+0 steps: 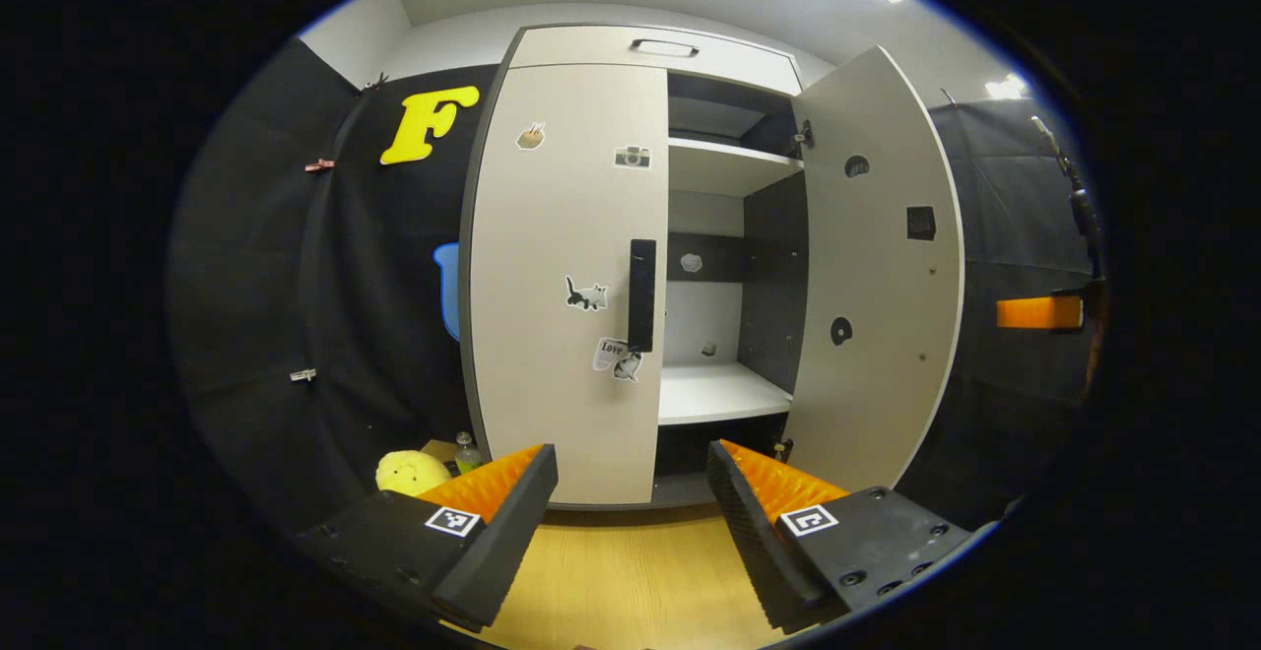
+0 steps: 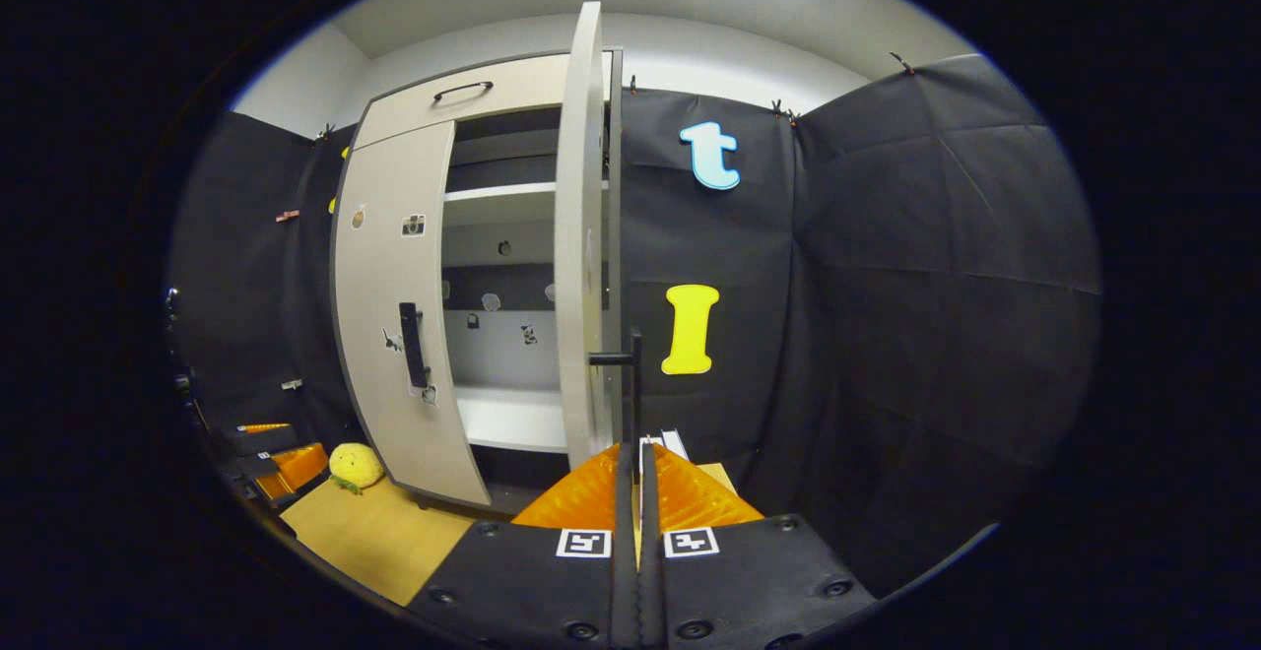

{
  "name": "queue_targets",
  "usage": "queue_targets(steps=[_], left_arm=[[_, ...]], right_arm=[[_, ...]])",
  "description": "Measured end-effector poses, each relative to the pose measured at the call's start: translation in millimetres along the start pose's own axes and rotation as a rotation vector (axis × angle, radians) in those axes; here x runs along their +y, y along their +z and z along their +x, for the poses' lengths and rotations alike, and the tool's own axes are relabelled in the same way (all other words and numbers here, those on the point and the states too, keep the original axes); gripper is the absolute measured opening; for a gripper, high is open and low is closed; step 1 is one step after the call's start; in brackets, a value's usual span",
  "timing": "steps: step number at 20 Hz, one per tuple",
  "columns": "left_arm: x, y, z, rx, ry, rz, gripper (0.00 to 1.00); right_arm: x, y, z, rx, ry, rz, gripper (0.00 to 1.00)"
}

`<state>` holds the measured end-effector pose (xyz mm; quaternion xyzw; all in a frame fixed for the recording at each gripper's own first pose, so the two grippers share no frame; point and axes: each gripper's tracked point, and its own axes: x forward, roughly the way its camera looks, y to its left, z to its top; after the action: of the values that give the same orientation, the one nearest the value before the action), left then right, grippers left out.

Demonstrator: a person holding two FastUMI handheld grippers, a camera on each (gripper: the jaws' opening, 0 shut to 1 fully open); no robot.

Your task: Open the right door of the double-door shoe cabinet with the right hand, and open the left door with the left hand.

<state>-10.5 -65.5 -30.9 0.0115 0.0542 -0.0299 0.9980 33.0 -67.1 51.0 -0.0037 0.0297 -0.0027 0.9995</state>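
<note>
The pale shoe cabinet (image 1: 601,44) stands ahead with its left door (image 1: 562,286) closed, a black handle (image 1: 641,293) on its inner edge. The right door (image 1: 877,276) is swung wide, baring white shelves (image 1: 719,389). My left gripper (image 1: 630,492) is open, short of the left door and below its handle. In the right gripper view the right door (image 2: 581,236) shows edge-on, and my right gripper (image 2: 637,468) is shut on its thin black handle (image 2: 630,379). The left door (image 2: 389,335) and its handle (image 2: 412,345) lie to the left there.
A yellow plush toy (image 1: 409,473) and a small bottle (image 1: 466,453) sit on the wooden floor (image 1: 621,571) left of the cabinet. Black cloth walls close in on both sides. The other gripper (image 1: 1039,312) shows at the far right, beyond the open door.
</note>
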Motion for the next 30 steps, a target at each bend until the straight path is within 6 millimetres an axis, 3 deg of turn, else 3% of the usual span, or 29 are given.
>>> queue_targets(steps=[2,3,4,6,7,8,9,14,16,18,19,24,30], left_arm=[[12.9,0.3,7.0,0.000,-0.018,0.003,0.95],[18.5,0.9,10.7,-0.002,-0.031,0.004,0.95],[24.7,0.2,13.9,-0.003,-0.044,0.005,0.95],[36.1,-1.4,19.6,-0.003,-0.071,0.004,0.95],[42.3,-1.6,21.6,-0.003,-0.079,0.003,0.95],[49.1,-1.6,22.7,-0.005,-0.084,0.002,0.95],[55.6,-0.3,23.6,-0.011,-0.086,-0.001,0.95],[80.0,4.5,29.0,-0.036,-0.075,-0.021,0.95],[83.6,11.4,32.5,-0.052,-0.067,-0.032,0.95],[85.0,18.0,39.9,-0.059,-0.054,-0.035,0.95],[84.4,22.5,44.4,-0.063,-0.044,-0.035,0.95],[68.2,58.2,83.8,-0.109,0.010,0.001,0.95],[28.3,87.0,144.7,-0.111,-0.006,-0.022,0.95]], right_arm=[[24.9,8.3,-5.5,-0.034,-0.004,0.027,0.05],[41.9,9.1,-8.4,-0.048,0.000,0.036,0.10],[57.2,8.2,-7.3,-0.056,0.000,0.043,0.05],[87.6,-1.5,-2.9,-0.044,0.009,0.057,0.05],[102.4,-7.5,1.4,-0.035,0.013,0.059,0.10],[116.1,-13.0,6.7,-0.028,0.013,0.058,0.06],[126.2,-18.8,11.4,-0.024,0.011,0.053,0.08],[169.6,-44.1,31.4,-0.024,0.030,0.045,0.65],[176.6,-53.6,44.3,-0.027,0.036,0.037,0.76],[177.4,-62.7,54.9,-0.020,0.037,0.034,0.96],[176.1,-66.5,59.1,-0.016,0.040,0.035,1.00],[169.2,-78.4,71.7,-0.024,0.078,0.031,1.00],[155.5,-98.5,75.7,-0.002,0.130,0.043,1.00]])
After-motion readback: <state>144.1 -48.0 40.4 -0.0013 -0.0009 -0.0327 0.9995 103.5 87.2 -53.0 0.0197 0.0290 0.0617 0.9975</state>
